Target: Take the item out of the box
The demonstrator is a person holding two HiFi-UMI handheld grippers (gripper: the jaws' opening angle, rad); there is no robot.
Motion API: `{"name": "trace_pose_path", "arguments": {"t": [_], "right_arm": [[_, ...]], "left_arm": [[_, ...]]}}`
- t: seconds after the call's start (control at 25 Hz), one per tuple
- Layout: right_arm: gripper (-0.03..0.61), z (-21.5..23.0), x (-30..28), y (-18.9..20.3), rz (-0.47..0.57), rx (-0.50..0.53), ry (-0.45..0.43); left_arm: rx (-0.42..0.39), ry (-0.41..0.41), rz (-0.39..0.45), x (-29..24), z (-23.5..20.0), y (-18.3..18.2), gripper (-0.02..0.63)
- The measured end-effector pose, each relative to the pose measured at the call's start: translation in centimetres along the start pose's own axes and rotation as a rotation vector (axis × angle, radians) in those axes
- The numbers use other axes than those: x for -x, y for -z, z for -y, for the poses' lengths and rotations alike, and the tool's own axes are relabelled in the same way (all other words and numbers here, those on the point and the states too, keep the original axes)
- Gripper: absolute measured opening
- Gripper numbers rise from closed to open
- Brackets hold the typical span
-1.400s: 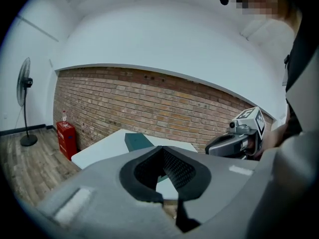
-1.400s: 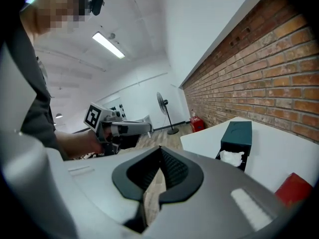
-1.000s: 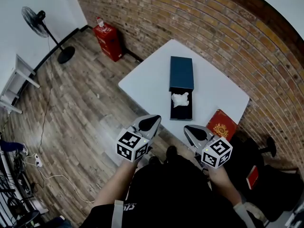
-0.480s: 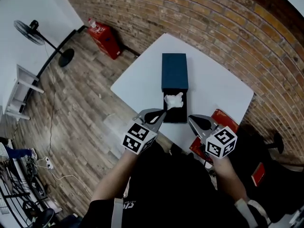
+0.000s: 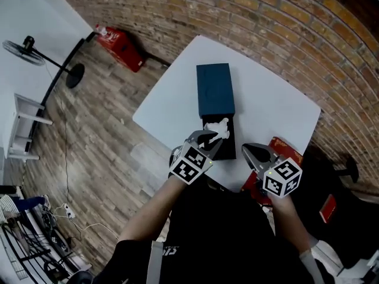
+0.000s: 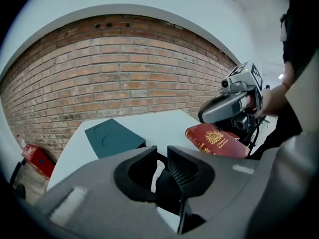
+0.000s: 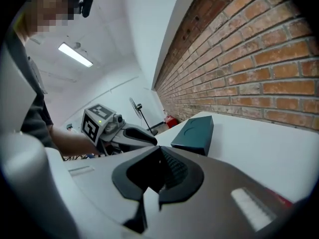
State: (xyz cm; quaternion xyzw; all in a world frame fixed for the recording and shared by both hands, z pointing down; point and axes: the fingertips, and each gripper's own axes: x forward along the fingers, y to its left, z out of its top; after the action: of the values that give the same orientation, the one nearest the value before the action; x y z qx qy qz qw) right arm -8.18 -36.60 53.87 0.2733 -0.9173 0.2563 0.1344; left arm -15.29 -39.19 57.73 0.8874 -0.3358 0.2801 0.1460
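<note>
A black box base (image 5: 228, 147) lies open on the white table (image 5: 266, 105), with a crumpled white item (image 5: 217, 127) inside it. Its dark teal lid (image 5: 215, 90) lies just beyond. My left gripper (image 5: 213, 137) hovers over the base's near end, right at the item. Its jaws have just been opening and stand slightly apart, and the white item (image 6: 157, 172) shows through the gap, ungripped. My right gripper (image 5: 249, 149) is shut and empty, to the right of the box. In the right gripper view the lid (image 7: 194, 133) lies ahead.
A red book (image 5: 288, 149) with a gold emblem lies on the table's near right corner, under the right gripper. On the wood floor at the left stand a red box (image 5: 121, 45) by the brick wall, a fan (image 5: 26, 46) and a white shelf (image 5: 23, 129).
Both grippers moved forward toward the table. The left one came down over the box's near end and its jaws parted. The right one now sits beside the box above the red book.
</note>
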Motion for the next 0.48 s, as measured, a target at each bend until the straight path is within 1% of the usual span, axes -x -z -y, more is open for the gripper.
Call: {"name": "trace_pose_path", "arguments": {"t": [0.08,0.12,0.24,0.32,0.48], "right_arm": [[0.0,0.6,-0.6,-0.3,-0.01,0.005,0.021],[0.0,0.8,-0.8,-0.5,-0.01,0.006,0.03],[0.0,1.2,-0.8,-0.3,-0.01,-0.017,0.058],[0.0,1.6,-0.6,0.2,-0.02,-0.034,0.076],[0.0,2.5,0.1,0.8,-0.032,-0.053,0.11]], "left_arm": [[-0.004,0.036,-0.022,-1.6,-0.5,0.8,0.075],[-0.005,0.057,-0.044,-2.5,-0.7,1.3,0.089],[-0.033,0.107,-0.145,-5.0,-0.6,4.0,0.156],[-0.06,0.123,-0.201,-6.4,-0.8,5.3,0.169],[-0.093,0.159,-0.257,-8.2,-0.8,6.4,0.189]]}}
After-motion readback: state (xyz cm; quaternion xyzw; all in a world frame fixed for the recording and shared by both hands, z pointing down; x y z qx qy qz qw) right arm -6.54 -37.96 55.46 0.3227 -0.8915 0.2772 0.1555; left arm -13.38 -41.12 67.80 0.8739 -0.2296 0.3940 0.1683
